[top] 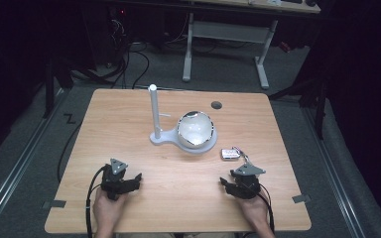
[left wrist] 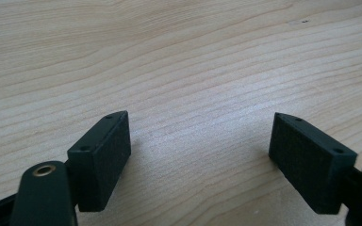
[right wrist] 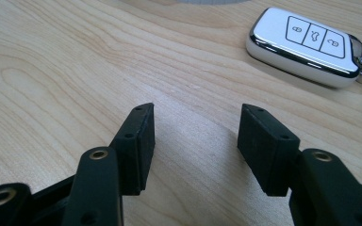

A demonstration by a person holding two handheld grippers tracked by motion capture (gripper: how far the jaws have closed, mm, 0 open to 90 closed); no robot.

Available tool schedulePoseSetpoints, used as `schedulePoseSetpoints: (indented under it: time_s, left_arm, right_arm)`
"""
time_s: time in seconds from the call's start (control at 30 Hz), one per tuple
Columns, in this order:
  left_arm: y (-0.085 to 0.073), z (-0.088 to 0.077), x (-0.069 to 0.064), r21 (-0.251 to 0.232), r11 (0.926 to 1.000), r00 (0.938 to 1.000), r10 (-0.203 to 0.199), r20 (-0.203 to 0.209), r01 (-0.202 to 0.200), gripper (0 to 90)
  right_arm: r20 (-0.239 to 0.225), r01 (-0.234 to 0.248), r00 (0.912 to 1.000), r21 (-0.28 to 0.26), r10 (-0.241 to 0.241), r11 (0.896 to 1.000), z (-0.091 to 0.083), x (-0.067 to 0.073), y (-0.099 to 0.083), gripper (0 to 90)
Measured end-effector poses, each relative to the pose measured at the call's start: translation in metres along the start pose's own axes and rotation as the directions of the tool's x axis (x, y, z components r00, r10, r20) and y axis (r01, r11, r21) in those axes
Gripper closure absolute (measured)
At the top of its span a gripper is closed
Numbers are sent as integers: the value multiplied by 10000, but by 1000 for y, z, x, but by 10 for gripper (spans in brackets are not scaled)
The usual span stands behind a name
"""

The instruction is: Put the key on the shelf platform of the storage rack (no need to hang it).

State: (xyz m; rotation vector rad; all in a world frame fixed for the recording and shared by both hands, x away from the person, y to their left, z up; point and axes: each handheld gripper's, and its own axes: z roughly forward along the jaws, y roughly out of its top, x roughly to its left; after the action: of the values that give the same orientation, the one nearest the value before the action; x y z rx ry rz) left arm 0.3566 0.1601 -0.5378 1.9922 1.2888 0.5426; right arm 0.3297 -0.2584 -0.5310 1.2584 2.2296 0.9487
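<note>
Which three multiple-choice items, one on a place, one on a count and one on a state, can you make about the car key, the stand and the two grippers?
1. Where does the car key lie?
A. in the mirrored bowl
B. on the table, ahead of the right gripper
C. beside the left gripper

2. How many buttons does the car key show?
A. one
B. three
C. five

3. How do the jaws of the right gripper stand?
A. apart, nothing between them
B. shut on the key
C. shut on the post

Key: 1 B, the key rests on bare wood beyond the jaws. 2 B, three icons sit in a row. 3 A, only wood shows between the pads.
</note>
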Motion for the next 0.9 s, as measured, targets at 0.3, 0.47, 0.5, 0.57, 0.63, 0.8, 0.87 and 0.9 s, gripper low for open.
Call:
schedulePoseSetpoints:
  time_s: [0.3, 0.47, 0.5, 0.57, 0.63, 0.8, 0.87, 0.9]
  left_arm:
    - [0, 0, 0, -2, 10000, 10000, 0, -3, 0, 217]
    - [0, 0, 0, -4, 10000, 10000, -2, -5, 2, 216]
    - [0, 0, 0, -4, 10000, 10000, -1, -6, 1, 217]
    - [0, 0, 0, -8, 10000, 10000, -13, 2, 13, 217]
    - [0, 0, 0, -7, 10000, 10000, -11, 2, 11, 216]
    - [0, 0, 0, -5, 10000, 10000, 1, -10, -1, 217]
    - [0, 0, 0, 10, 10000, 10000, 14, -11, -14, 216]
    - [0, 0, 0, -1, 10000, 10000, 3, -8, -3, 216]
  right_arm:
    - [57, 16, 10000, -43, -16, 10000, -4, -1, 0, 492]
    - [78, -129, 9999, -174, 131, 9998, -9, -5, 1, 501]
    - [81, -143, 9999, -204, 145, 9997, -11, -6, 0, 504]
    - [135, -199, 9997, -202, 201, 9996, -13, -8, 0, 507]
    - [132, -244, 9996, -195, 247, 9995, -14, -10, -1, 508]
    - [248, -497, 9984, -341, 505, 9982, -21, -19, -4, 515]
    - [272, -598, 9978, -359, 608, 9976, -24, -22, -4, 527]
    - [293, -577, 9978, -379, 588, 9976, -25, -24, -4, 536]
